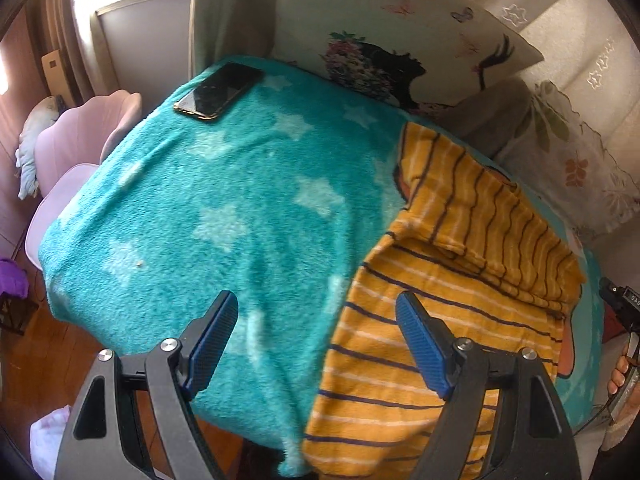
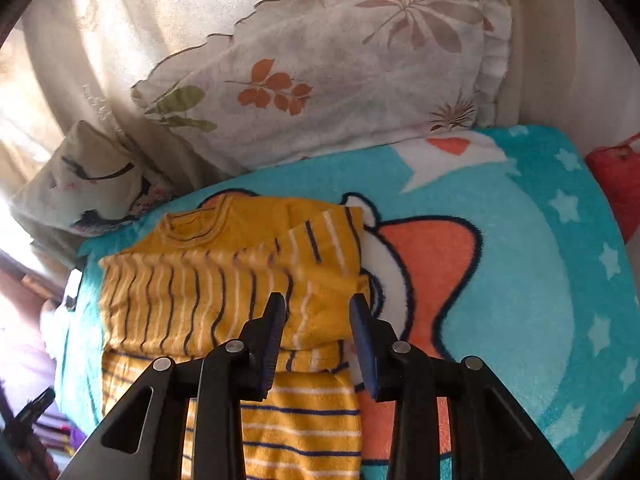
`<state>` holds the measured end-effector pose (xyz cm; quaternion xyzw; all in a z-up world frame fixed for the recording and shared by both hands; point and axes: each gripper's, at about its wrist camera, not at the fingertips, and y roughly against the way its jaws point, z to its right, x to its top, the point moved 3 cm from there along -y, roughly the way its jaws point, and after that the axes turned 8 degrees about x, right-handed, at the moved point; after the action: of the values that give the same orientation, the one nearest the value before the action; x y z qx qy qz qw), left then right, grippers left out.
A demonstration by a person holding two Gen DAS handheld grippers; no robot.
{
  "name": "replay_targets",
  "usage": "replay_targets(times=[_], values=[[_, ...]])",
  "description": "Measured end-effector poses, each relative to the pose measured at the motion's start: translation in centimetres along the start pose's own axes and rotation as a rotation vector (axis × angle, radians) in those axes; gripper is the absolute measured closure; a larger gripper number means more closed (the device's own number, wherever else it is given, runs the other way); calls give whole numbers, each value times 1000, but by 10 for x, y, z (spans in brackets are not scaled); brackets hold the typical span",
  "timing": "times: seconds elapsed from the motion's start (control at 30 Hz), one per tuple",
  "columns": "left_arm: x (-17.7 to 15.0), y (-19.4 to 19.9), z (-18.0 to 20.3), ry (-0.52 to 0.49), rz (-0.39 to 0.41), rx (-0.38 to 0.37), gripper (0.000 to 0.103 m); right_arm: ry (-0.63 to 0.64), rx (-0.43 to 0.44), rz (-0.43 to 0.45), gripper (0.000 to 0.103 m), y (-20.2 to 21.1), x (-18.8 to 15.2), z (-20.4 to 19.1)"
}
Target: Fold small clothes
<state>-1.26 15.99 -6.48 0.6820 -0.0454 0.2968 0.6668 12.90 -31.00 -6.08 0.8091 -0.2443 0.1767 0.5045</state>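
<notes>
Two grippers hang over a bed covered by a teal star-print fleece blanket (image 1: 224,184). The left gripper (image 1: 316,328) has its blue-padded jaws spread wide with nothing between them; one finger is above bare blanket, the other above the lower part of the garment. The right gripper (image 2: 318,328) has its jaws partly apart, pinching nothing, and the cloth seen in the gap between them lies below on the bed.

The task's thing is a small mustard-yellow striped sweater (image 2: 224,280), with navy and white stripes. It lies on the blanket with its round neckline toward the pillows, and its upper part is folded over so that one striped sleeve lies across the body. In the left wrist view the sweater (image 1: 440,280) sits on the right side of the blanket, its hem reaching the near edge of the bed. In the right wrist view its right edge lies beside an orange and white cartoon figure (image 2: 432,264) printed on the blanket.

A black smartphone (image 1: 218,92) lies on the far left corner of the blanket, well apart from the sweater. A leaf-print pillow (image 2: 320,76) and a cushion with a dark printed figure (image 1: 400,44) lean behind the bed. A pink shell-shaped chair (image 1: 80,140) stands to the left of the bed
</notes>
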Motion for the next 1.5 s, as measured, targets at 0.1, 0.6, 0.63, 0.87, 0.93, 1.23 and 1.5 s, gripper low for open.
replay_targets(times=[0.1, 0.6, 0.63, 0.87, 0.93, 1.23, 1.5], values=[[0, -3, 32, -51, 12, -3, 23, 50, 76, -45, 67, -13, -5, -9], [52, -122, 144, -308, -86, 23, 25, 114, -69, -180, 68, -139, 17, -18], [54, -128, 144, -314, -102, 19, 31, 93, -73, -169, 68, -134, 19, -17], [43, -107, 117, -316, -119, -95, 35, 18, -49, -136, 62, -74, -18, -4], [32, -103, 103, -307, -140, -113, 34, -26, -71, -159, 62, -61, -45, 13], [-36, -85, 36, -183, -242, -252, 33, -271, 213, -253, 62, -30, -155, 35], [-106, -47, 1, -69, -271, -415, 34, -380, 420, -321, 60, -14, -226, 21]])
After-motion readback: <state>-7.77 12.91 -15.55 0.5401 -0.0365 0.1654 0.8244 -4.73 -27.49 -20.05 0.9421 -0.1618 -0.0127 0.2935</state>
